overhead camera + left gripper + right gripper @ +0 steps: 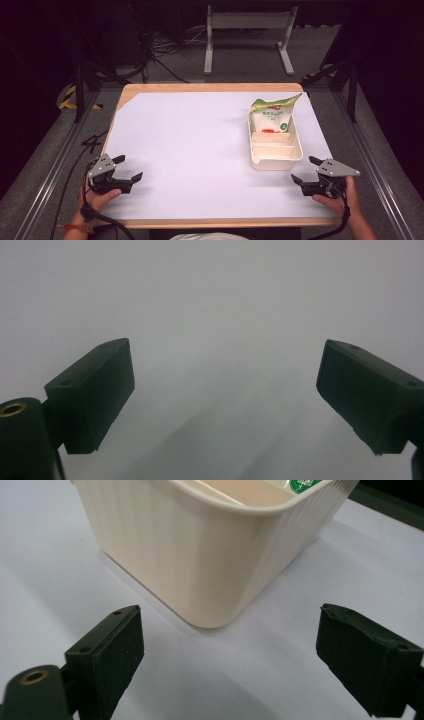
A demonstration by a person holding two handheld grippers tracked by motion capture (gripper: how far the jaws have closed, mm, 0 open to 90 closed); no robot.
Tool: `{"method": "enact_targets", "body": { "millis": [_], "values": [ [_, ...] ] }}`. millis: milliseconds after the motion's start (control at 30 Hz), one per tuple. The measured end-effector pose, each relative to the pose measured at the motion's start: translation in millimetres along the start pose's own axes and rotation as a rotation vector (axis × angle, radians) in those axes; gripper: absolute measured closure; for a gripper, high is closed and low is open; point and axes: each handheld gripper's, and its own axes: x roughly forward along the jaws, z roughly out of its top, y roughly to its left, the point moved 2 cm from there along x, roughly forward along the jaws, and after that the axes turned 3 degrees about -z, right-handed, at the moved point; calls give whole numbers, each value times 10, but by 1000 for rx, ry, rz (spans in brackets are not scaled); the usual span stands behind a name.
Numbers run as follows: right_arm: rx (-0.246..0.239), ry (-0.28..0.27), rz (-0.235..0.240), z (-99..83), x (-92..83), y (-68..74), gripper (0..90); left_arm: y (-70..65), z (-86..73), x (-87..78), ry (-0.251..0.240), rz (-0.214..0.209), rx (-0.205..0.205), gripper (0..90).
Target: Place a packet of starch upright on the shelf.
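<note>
At the near corners of the white surface (190, 150) I hold one hand-held gripper each: left hand-held gripper (126, 169) and right hand-held gripper (306, 170), both with jaws spread wide on nothing. Just beyond my right one sits a single cream ribbed plastic bin (276, 161), rectangular, with dividers. One green-topped white pouch (272, 114) stands in its far compartment; the print is too small to read.

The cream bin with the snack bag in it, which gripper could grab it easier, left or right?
Probably the right gripper. It sits just beside the cream bin with jaws open, and the bin's corner fills its own view. The left gripper rests far across the white sheet, jaws open over bare surface. The bag stands at the bin's far end.
</note>
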Motion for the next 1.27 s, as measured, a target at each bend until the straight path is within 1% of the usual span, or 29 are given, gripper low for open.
{"method": "enact_targets", "body": {
  "millis": [100, 300, 567, 667, 733, 800, 867, 1067, 1133, 1167, 1267],
  "values": [
    [-10, 5, 5, -2, 24, 2, 118, -13, -8, 2, -1, -3, 3, 92],
    [-7, 6, 7, 1, 53, -12, 119, -20, -17, -24, -11, 13, 3, 90],
    [-6, 7, 4, 2, 53, -16, 119, -27, -10, -21, -13, 11, 13, 90],
    [-6, 8, 5, 2, 55, -15, 119, -33, -4, -26, -22, 15, 14, 91],
    [-11, 8, 5, 3, 57, -12, 119, -37, 2, -25, -16, 17, 27, 90],
    [-10, 7, 5, 5, 55, -10, 119, -43, 6, -27, -20, 20, 24, 90],
    [-5, 4, 5, 5, 48, -17, 119, -52, 17, -21, -16, 19, 31, 89],
    [0, 2, 4, 1, 43, -28, 119, -56, 33, 4, -11, 12, 39, 88],
    [0, 0, 4, 0, 43, -31, 119, -62, 36, 13, -4, 1, 37, 97],
    [1, 0, 5, 0, 42, -32, 119, -64, 42, 26, 2, -5, 45, 100],
    [3, -6, 7, -1, 39, -36, 119, -74, 48, 41, 5, -10, 45, 94]
  ]
}}
